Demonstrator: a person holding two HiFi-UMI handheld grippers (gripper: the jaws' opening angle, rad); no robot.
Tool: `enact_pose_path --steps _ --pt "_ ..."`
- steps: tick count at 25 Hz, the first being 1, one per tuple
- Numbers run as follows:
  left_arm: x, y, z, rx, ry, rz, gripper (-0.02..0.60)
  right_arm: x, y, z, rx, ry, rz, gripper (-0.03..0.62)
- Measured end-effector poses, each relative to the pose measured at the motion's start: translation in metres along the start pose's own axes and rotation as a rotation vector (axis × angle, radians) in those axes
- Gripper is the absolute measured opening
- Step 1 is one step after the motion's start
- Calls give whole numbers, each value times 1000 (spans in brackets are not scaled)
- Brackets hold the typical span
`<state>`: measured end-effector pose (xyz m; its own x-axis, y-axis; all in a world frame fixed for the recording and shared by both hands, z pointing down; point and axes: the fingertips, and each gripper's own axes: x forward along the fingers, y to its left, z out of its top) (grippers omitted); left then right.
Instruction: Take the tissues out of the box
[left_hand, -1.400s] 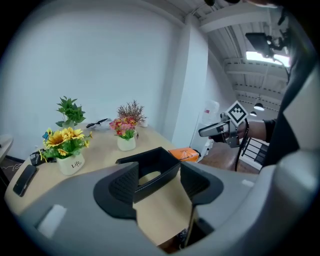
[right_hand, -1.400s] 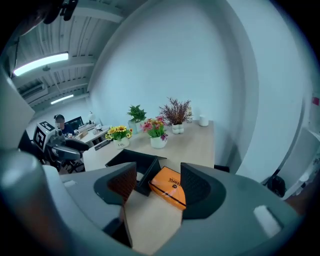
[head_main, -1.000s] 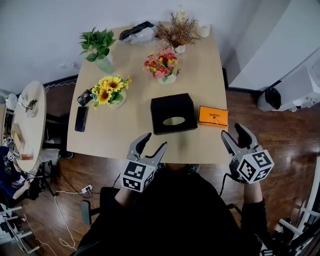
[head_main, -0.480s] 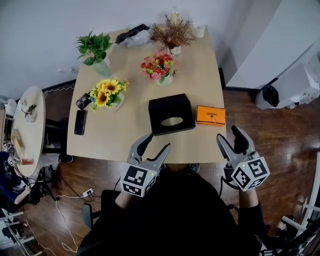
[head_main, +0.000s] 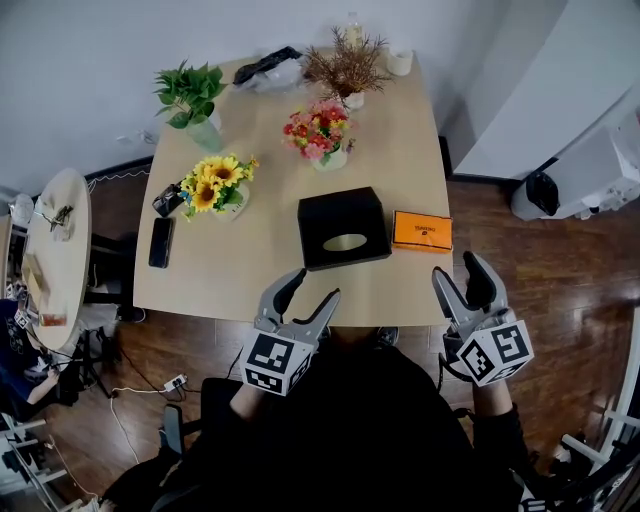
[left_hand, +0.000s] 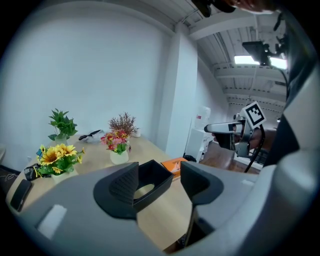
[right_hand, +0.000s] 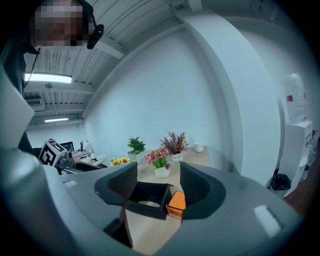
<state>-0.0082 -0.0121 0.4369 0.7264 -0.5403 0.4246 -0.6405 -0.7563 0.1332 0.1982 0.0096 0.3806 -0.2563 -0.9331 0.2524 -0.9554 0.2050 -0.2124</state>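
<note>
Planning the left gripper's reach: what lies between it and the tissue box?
Nothing stands there. In the head view only a bare strip of table separates the left gripper from the tissue box.

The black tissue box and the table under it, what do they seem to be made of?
Black tissue box: probably plastic or faux leather, matte; its faces are evenly dark with no glare. Table: wood or wood-look laminate, smooth finish; the top is an even pale tan. Neither can be told for sure.

The orange box (head_main: 422, 231) bears print too small to read.
</note>
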Motion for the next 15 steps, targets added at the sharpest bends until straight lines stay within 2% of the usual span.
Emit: enact_pose_path --steps 15 --pt "6 3 0 -2 9 -4 247 5 -2 -1 -5 7 -1 250"
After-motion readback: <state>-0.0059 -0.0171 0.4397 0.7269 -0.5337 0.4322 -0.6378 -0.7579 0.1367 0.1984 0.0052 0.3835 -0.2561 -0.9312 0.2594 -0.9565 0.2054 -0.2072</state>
